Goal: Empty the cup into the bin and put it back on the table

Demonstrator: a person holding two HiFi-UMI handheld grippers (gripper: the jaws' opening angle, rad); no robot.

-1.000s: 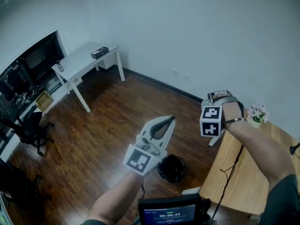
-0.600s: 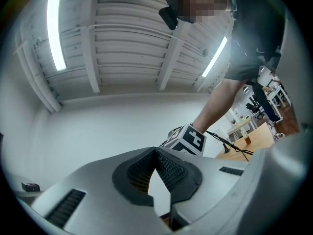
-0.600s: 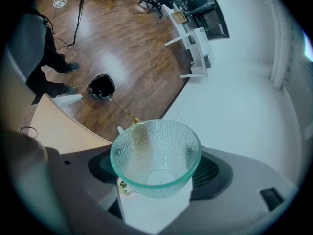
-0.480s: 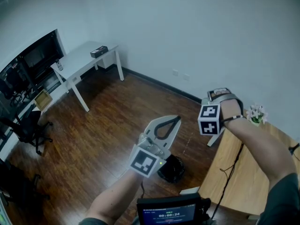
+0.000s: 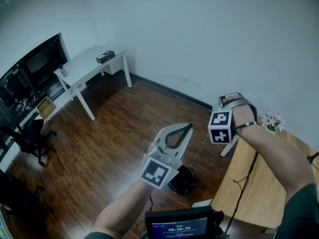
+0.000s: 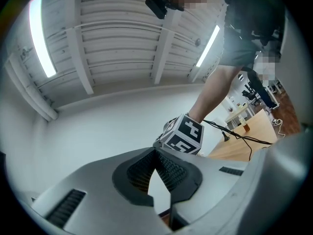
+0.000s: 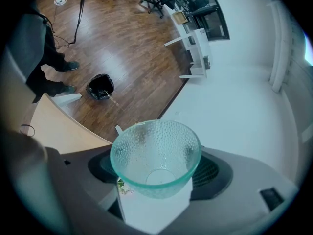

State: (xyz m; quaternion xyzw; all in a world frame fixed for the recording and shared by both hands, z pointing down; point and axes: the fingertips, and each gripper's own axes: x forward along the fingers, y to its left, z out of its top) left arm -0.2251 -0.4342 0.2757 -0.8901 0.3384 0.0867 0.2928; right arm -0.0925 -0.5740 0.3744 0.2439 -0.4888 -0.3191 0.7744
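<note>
Left gripper (image 5: 182,131) has drifted slightly toward the right gripper (image 7: 156,173) and rolled a little since a second ago, so its marker cube (image 5: 157,172) now sits nearer the bin (image 5: 185,180) in the head view. Right marker cube (image 5: 220,126) has edged a touch toward the left jaws, otherwise little change.

Left jaws: together, ribbed pads (image 6: 171,168) meeting at the tips, nothing between them. They point up toward the ceiling, with the right gripper's cube just beyond their tips in the left gripper view.

Right jaws: wide apart and clamped on the cup (image 7: 155,151). One dark pad bears on each side of its wall.
- Cup is clear dimpled glass with a greenish rim.
- Its mouth faces back toward the right gripper camera, and its base sits deeper between the jaws.
- Interior looks empty.
- Cup is not visible in the head view; the hand (image 5: 240,109) and cube cover that end.

Bin is black and stands on the wooden floor (image 7: 132,48), well beyond and below the right jaws, and beneath the left gripper body in the head view. Table (image 5: 264,183) of light wood lies beside and under the right forearm, its edge just off the right jaws' side in the right gripper view.
</note>
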